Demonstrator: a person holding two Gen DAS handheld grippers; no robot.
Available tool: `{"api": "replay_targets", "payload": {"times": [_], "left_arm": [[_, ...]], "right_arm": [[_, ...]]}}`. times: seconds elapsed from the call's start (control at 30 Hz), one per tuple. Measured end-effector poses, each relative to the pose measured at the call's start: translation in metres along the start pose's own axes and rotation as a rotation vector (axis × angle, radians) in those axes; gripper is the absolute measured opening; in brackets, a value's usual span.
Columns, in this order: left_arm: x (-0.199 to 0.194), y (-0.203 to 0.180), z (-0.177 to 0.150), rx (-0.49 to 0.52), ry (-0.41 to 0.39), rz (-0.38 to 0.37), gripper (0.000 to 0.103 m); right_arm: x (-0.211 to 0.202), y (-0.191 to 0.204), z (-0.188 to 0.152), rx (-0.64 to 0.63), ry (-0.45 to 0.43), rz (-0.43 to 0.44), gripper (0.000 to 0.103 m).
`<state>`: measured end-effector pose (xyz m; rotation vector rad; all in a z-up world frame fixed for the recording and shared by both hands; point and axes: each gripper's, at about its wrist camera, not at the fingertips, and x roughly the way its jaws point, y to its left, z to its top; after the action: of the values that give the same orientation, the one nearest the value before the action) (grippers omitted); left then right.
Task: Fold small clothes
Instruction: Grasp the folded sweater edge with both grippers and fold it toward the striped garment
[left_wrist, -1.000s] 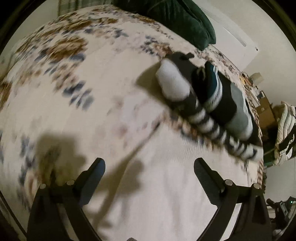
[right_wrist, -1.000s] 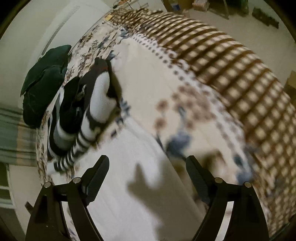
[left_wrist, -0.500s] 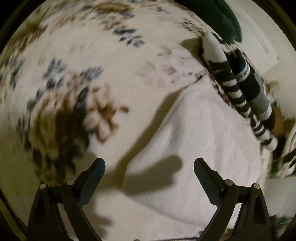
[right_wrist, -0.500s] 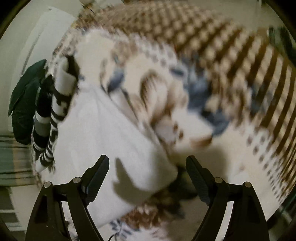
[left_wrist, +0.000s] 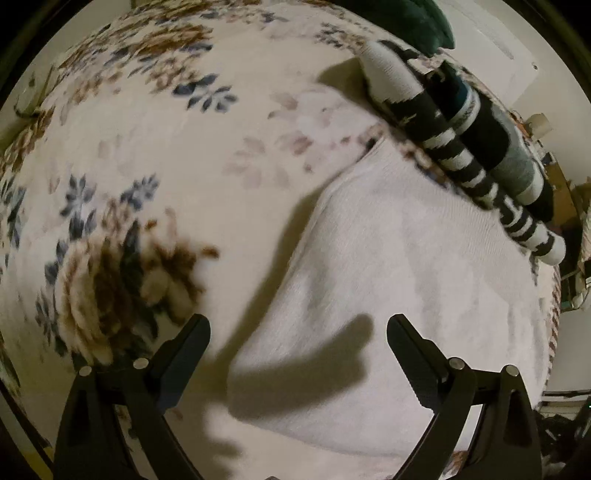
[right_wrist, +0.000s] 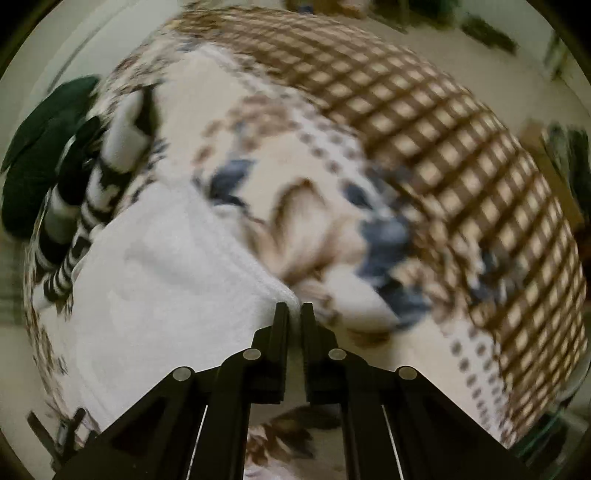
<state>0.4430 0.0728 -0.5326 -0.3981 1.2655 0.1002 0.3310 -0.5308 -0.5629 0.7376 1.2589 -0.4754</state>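
Note:
A small white cloth (left_wrist: 399, 280) lies flat on a floral blanket (left_wrist: 147, 155). My left gripper (left_wrist: 297, 332) is open and empty, hovering just above the cloth's near left corner. In the right wrist view the same white cloth (right_wrist: 155, 280) spreads to the left, and my right gripper (right_wrist: 294, 308) is shut on its near right corner. Folded striped socks (left_wrist: 454, 147) lie in a row beyond the cloth; they also show in the right wrist view (right_wrist: 96, 177).
A dark green pillow (left_wrist: 406, 22) lies at the head of the bed, also in the right wrist view (right_wrist: 40, 147). A brown checked blanket border (right_wrist: 443, 147) runs along the right. Room clutter (left_wrist: 561, 192) stands past the bed's edge.
My right gripper has moved onto the cloth's corner and closed on it. My left gripper has stayed open and shifted a little closer over the cloth's left corner.

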Motion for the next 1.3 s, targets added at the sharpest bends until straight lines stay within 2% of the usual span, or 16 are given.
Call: {"api": "replay_targets", "payload": {"times": [0.07,0.17,0.23,0.3,0.43,0.47,0.57,0.6,0.63,0.67,0.7,0.83,0.93,1.1,1.2,1.3], "left_arm": [[-0.004,-0.011,0.013,0.039,-0.023,0.009,0.098],[-0.006,-0.03,0.043,0.089,-0.073,0.005,0.098],[0.003,-0.048,0.072,0.135,-0.088,-0.003,0.098],[0.021,-0.059,0.095,0.17,-0.067,0.015,0.098],[0.067,-0.068,0.127,0.178,0.01,0.022,0.098],[0.083,-0.069,0.132,0.176,0.047,0.031,0.093],[0.11,-0.071,0.134,0.208,0.105,0.035,0.049],[0.11,-0.072,0.133,0.229,0.089,0.031,0.03],[0.106,-0.074,0.131,0.248,0.065,0.016,0.017],[0.1,-0.078,0.129,0.273,0.037,0.007,0.007],[0.094,-0.08,0.128,0.283,0.014,0.003,0.007],[0.067,-0.084,0.135,0.279,-0.09,-0.027,0.005],[0.062,-0.085,0.15,0.258,-0.112,-0.034,0.005],[0.084,-0.088,0.159,0.256,-0.088,0.013,0.005],[0.103,-0.092,0.162,0.267,-0.035,0.044,0.006],[0.109,-0.088,0.161,0.248,-0.002,0.038,0.01]], "right_arm": [[0.004,0.007,0.004,-0.029,0.039,0.004,0.008],[-0.013,0.038,0.019,-0.111,-0.015,-0.009,0.02],[-0.023,0.064,0.034,-0.162,-0.083,0.032,0.049],[-0.019,0.086,0.05,-0.199,-0.103,0.05,0.052],[0.026,0.123,0.092,-0.238,-0.049,0.056,0.052],[0.04,0.128,0.103,-0.237,-0.02,0.055,0.052],[0.075,0.134,0.126,-0.201,0.045,0.045,0.052],[0.081,0.134,0.129,-0.196,0.059,0.051,0.052],[0.083,0.136,0.13,-0.206,0.049,0.067,0.035],[0.081,0.139,0.13,-0.226,0.031,0.066,0.018],[0.078,0.143,0.128,-0.257,0.02,0.072,0.006],[0.055,0.152,0.124,-0.303,-0.086,0.061,0.005],[0.03,0.148,0.129,-0.282,-0.161,0.054,0.004],[0.029,0.151,0.147,-0.243,-0.195,0.027,0.004],[0.044,0.157,0.153,-0.255,-0.186,-0.006,0.004],[0.064,0.156,0.156,-0.248,-0.136,-0.024,0.004]]}}
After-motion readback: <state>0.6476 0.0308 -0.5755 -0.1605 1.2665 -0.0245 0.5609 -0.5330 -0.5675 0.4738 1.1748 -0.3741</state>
